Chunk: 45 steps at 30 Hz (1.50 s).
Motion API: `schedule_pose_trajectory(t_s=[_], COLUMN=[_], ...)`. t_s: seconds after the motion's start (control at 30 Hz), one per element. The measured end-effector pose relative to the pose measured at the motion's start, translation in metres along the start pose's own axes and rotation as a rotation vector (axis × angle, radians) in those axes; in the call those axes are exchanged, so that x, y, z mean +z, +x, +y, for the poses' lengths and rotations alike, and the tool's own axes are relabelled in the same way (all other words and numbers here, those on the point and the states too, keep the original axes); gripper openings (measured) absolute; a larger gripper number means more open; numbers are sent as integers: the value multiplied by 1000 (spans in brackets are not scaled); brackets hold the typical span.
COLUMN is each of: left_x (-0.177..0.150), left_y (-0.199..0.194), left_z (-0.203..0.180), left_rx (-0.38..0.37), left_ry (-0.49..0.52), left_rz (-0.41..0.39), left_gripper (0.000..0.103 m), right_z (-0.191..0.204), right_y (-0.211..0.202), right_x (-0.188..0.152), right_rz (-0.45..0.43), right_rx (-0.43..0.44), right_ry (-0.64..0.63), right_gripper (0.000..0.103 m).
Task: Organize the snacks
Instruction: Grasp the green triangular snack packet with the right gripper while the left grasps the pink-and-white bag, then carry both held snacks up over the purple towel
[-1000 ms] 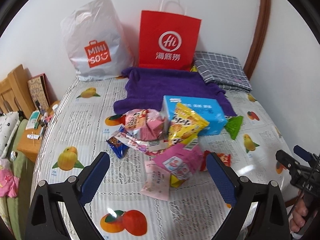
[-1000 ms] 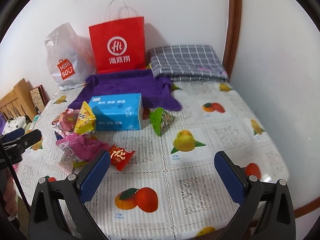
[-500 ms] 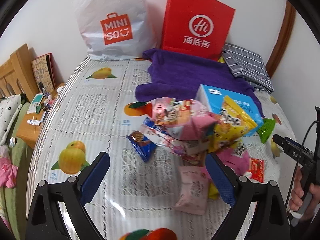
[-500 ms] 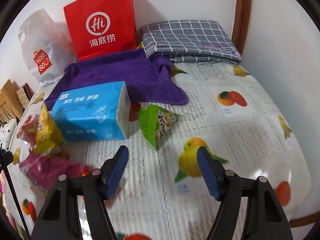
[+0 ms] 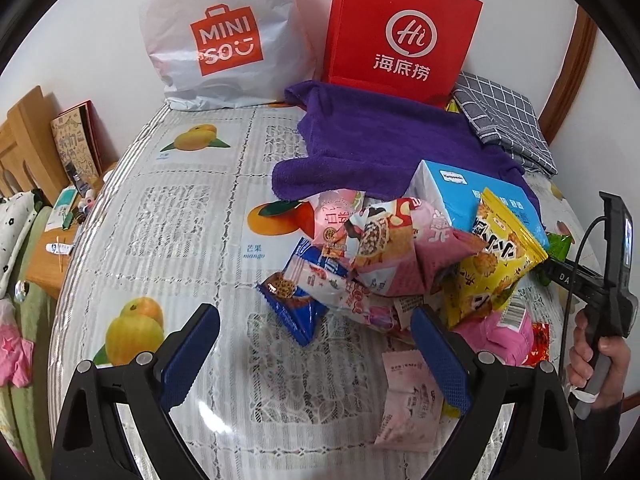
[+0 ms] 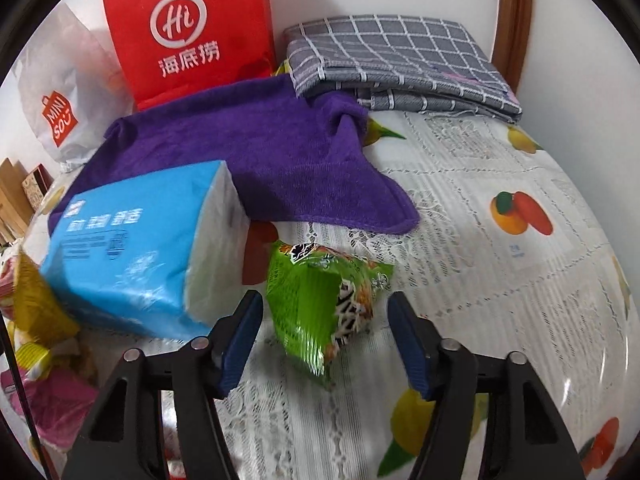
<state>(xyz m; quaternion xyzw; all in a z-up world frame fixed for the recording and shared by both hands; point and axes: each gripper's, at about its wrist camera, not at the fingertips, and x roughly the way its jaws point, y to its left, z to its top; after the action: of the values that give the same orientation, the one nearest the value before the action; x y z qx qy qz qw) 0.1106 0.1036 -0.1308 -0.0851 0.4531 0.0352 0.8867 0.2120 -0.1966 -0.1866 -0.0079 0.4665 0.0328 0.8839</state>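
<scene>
Two parted fingers of my right gripper (image 6: 324, 340) straddle the green snack bag (image 6: 320, 300), tissue pack (image 6: 140, 248) at ten o'clock, so I advise pinching its crimped edge squarely, left gripper (image 5: 316, 360) wide open

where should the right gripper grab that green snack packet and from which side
Pinch the green snack packet across its puffed middle, coming straight on from the near side. It already lies between the open right gripper fingers, with the blue tissue pack close on its left.

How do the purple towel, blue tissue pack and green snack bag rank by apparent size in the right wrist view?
1. purple towel
2. blue tissue pack, close to the towel and nearer the camera, so this order is unsure
3. green snack bag, clearly smallest though nearest
</scene>
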Motion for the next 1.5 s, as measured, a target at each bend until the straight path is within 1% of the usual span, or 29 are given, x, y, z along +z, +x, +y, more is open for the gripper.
schedule_pose_trajectory(t_s=[0.17, 0.3, 0.43, 0.57, 0.63, 0.7, 0.73, 0.77, 0.8, 0.83, 0.97, 1.13, 1.3, 1.43, 1.5], left_x=[7, 14, 19, 24, 25, 25, 26, 26, 26, 26, 28, 28, 25, 25, 26], left_y=[4, 6, 13, 24, 29, 34, 36, 37, 37, 37, 32, 20, 1, -16, -26], left_z=[-4, -16, -27, -33, -35, -36, -36, -36, -35, -35, -29, -20, -13, -17, -26], left_rx=[-43, -66, -80, -78, -71, -70, -74, -82, -92, -102, -116, -114, -130, -152, -148], left_ry=[0, 39, 80, 98, 111, 123, 126, 126, 126, 126, 123, 111, 94, 103, 128], left_rz=[2, -6, -4, 4, 6, 15, 17, 17, 17, 17, 6, -4, -24, -37, -50], left_gripper=[96, 96, 96, 96, 92, 80, 77, 69, 59, 56, 52, 51, 51, 51, 51], right_z=[1, -1, -5, -8, -9, -11, -11, -11, -11, -10, -6, 0, 9, 15, 19], right_y=[-4, -15, -30, -43, -48, -52, -54, -56, -58, -60, -69, -86, -103, -115, -120], right_x=[-4, -10, -15, -22, -25, -27, -28, -29, -30, -31, -35, -39, -43, -41, -38], right_rz=[-21, -25, -37, -42, -41, -39, -37, -35, -35, -34, -26, -33, -46, -54, -62], right_rx=[-24, -12, -3, -2, -5, -9, -9, -8, -9, -14, -26, 2, 19, 58, 74], right_ry=[-25, -32, -23, -17, -18, -19, -20, -20, -21, -25, -39, -28, -19, -8, -6], right_gripper=[48, 48, 48, 48, 48, 48, 48, 48, 48, 48, 48, 48, 48, 48, 48])
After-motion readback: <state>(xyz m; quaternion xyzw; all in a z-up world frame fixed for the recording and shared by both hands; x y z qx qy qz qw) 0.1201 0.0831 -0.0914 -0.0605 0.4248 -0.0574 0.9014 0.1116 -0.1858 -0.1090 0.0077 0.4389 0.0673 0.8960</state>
